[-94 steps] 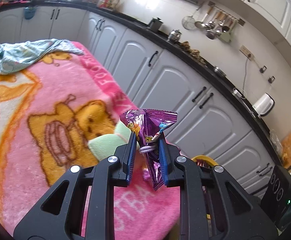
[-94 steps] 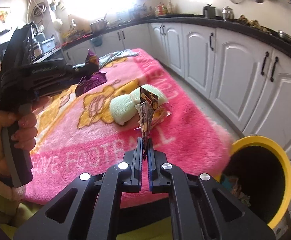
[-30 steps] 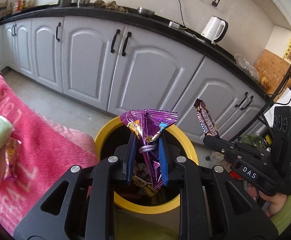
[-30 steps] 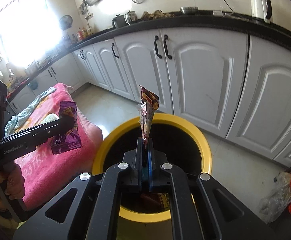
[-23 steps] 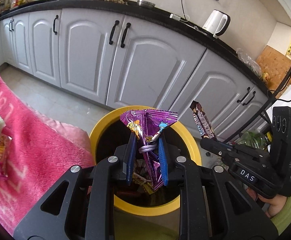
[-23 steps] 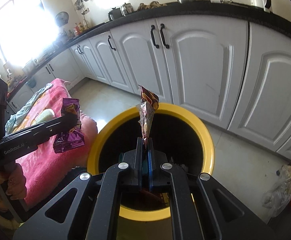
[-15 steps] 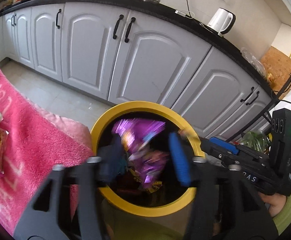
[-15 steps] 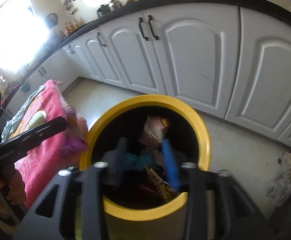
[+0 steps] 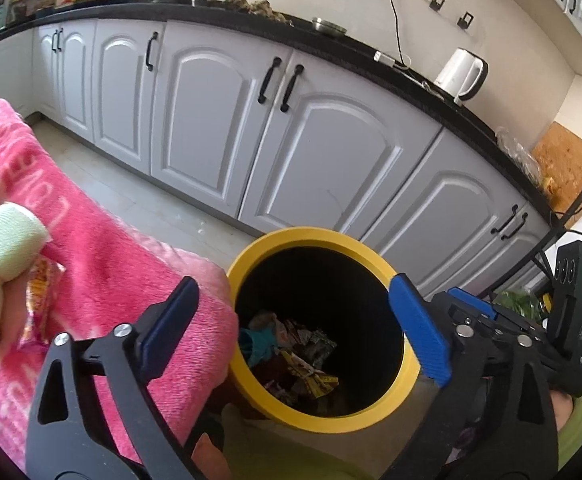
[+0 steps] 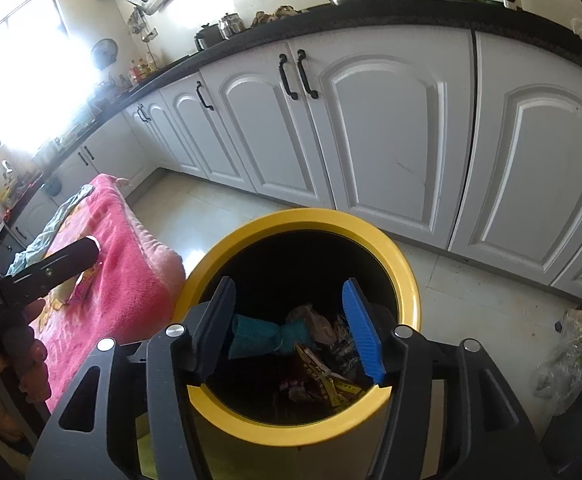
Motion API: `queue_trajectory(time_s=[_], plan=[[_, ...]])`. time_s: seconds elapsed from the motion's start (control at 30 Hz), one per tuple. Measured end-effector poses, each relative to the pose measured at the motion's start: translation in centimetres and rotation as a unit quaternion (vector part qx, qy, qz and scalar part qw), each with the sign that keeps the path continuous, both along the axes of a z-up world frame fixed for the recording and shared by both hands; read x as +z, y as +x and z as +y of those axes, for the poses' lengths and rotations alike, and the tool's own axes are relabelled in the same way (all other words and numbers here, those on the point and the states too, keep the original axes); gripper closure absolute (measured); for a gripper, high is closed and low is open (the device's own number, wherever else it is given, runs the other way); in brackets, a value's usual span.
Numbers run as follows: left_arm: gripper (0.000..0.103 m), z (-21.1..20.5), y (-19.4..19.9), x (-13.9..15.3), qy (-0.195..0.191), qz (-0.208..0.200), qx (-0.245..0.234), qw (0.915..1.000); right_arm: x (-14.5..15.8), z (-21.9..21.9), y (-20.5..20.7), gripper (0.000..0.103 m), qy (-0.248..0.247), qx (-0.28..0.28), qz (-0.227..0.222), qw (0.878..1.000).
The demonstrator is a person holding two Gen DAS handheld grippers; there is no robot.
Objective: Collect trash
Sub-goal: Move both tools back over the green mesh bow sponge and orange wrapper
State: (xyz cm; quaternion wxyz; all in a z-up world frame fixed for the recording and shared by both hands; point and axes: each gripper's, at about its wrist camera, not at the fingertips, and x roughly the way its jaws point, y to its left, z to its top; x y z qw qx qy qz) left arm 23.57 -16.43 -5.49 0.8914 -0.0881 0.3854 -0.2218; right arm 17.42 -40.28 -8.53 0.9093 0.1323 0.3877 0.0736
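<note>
A yellow-rimmed bin (image 9: 303, 237) (image 10: 303, 216) stands on the floor beside the pink blanket, with several crumpled wrappers (image 9: 295, 346) (image 10: 319, 332) and a teal scrap at its bottom. My left gripper (image 9: 291, 292) hangs over the bin's mouth; its jaws are opening wide and nothing is between them. My right gripper (image 10: 289, 286) is also above the bin, jaws opening and empty. Each gripper shows at the edge of the other's view. On the blanket an orange-yellow wrapper (image 9: 41, 280) lies partly under a pale green cloth bundle (image 9: 7, 248).
The pink blanket (image 9: 103, 248) butts against the bin's left side. White cabinets (image 10: 387, 128) with a black counter run behind, with tiled floor between. A kettle (image 9: 461, 74) stands on the counter. A plastic bag (image 10: 567, 354) lies on the floor at the right.
Both grippers were shut on wrappers, purple in the left and brown in the right. Both have opened and the wrappers have dropped into the bin.
</note>
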Motion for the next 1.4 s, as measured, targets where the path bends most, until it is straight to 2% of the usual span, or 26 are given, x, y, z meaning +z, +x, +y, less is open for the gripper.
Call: queue_trajectory(time_s=[0.07,0.23,0.63,0.83,1.17,1.4], plan=[[0.015,0.5,-0.2,0.3,-0.002,-0.003,0.005,1.0,0.4,0.3,-0.2,0.043,-0.003,0.002,-0.006,1.0],[0.011,1.5,-0.7,1.0,-0.006,-0.013,0.014,0.9998,1.4,1.1,-0.5,0.037,-0.011,0.009,-0.021,1.0],[0.011,5.5,-2.2,2.6,-0.007,-0.037,0.054,0.9978,3.3,3.9,-1.5,0.031,-0.028,0.033,-0.049,0.998],[0.011,8.7,-2.7,2.7,-0.01,-0.042,0.087,0.9953,4.2,6.0,-1.9,0.03,-0.041,0.051,-0.062,0.996],[0.011,15.7,-3.4,2.5,0.002,-0.051,0.161,0.9856,5.3,11.1,-1.7,0.025,-0.06,0.102,-0.075,0.99],[0.011,21.2,-3.5,1.3,0.012,-0.036,0.214,0.9762,4.8,15.6,-0.8,0.024,-0.06,0.154,-0.063,0.984]])
